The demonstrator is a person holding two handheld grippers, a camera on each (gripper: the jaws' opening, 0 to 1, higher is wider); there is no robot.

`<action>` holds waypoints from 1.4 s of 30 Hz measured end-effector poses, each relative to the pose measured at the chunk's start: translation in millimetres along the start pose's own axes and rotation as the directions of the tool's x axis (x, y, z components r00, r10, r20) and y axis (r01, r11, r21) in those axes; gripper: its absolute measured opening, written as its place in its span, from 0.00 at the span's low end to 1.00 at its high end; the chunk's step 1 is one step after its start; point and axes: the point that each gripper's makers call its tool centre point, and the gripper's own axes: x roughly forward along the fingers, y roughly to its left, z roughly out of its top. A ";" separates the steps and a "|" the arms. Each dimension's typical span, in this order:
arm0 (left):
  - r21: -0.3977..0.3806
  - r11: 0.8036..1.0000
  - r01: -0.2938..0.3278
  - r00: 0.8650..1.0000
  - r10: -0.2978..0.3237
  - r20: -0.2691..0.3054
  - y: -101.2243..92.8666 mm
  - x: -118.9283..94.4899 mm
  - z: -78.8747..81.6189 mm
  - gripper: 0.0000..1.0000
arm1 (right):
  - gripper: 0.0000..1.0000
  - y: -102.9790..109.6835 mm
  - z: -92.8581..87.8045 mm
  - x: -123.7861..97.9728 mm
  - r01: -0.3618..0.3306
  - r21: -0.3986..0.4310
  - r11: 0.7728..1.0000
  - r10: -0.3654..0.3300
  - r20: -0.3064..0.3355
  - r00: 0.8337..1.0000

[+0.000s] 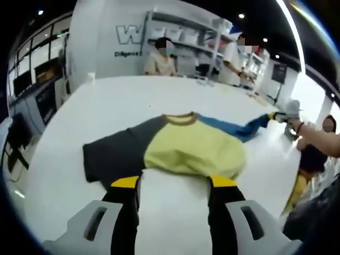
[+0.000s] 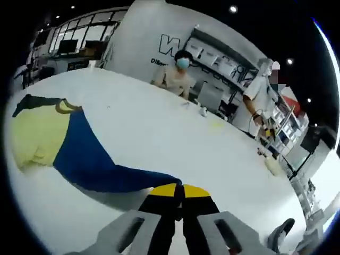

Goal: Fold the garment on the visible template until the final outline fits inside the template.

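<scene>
A shirt with a yellow body (image 1: 194,151), a dark grey sleeve (image 1: 114,154) and a blue sleeve (image 1: 234,127) lies spread on the white table (image 1: 133,101). My left gripper (image 1: 174,183) hovers just short of the shirt's near hem, open, with nothing between its yellow-tipped jaws. In the left gripper view the right gripper (image 1: 284,114) pinches the end of the blue sleeve, pulled out to the right. In the right gripper view my right gripper (image 2: 175,190) is shut on the blue sleeve (image 2: 90,162), which runs back to the yellow body (image 2: 32,138).
A person (image 1: 159,61) sits at the table's far edge and another (image 1: 234,64) stands beside shelves. Small items (image 2: 202,111) lie on the table's far side. A person's arm (image 1: 319,141) reaches in from the right. The table's left edge (image 1: 53,127) drops toward desks.
</scene>
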 end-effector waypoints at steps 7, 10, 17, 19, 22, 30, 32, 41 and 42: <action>-0.001 1.000 0.004 1.000 -0.004 0.000 -0.8 -0.5 -0.4 0.47 | 0.00 38.7 -60.2 0.2 -0.110 0.124 0.986 0.128 -0.149 0.981; -0.003 1.000 0.003 1.000 -0.003 0.006 -0.7 -2.0 1.6 0.46 | 0.00 48.8 -80.6 -2.1 -0.143 0.123 0.982 0.164 -0.193 0.967; 0.003 1.000 -0.003 1.000 0.003 -0.002 2.7 -1.8 -0.2 0.46 | 0.00 76.4 -102.1 -6.7 -0.229 0.219 0.948 0.281 -0.248 0.927; 0.003 1.000 -0.004 1.000 0.004 -0.005 2.8 -1.9 -1.1 0.46 | 0.00 77.4 -102.7 -4.4 -0.235 0.210 0.949 0.284 -0.247 0.927; -0.001 1.000 -0.004 1.000 0.004 -0.003 2.3 -3.1 -1.7 0.46 | 0.00 92.0 -109.5 -4.3 -0.292 0.270 0.917 0.361 -0.254 0.897; 0.000 1.000 -0.015 1.000 0.015 -0.007 4.4 -7.3 -4.1 0.46 | 0.00 69.1 -112.6 1.7 -0.276 0.238 0.931 0.340 -0.297 0.892; -0.003 1.000 -0.016 1.000 0.016 -0.010 4.1 -7.3 -4.9 0.46 | 0.00 68.8 -117.0 1.3 -0.272 0.234 0.933 0.335 -0.301 0.893; -0.004 1.000 -0.011 1.000 0.011 -0.010 0.9 -7.4 -4.8 0.47 | 0.00 52.2 -119.7 14.5 -0.260 0.264 0.929 0.331 -0.276 0.902; -0.004 1.000 -0.012 1.000 0.012 -0.008 0.7 -7.8 -4.4 0.47 | 0.00 48.6 -122.1 16.0 -0.257 0.268 0.928 0.330 -0.276 0.903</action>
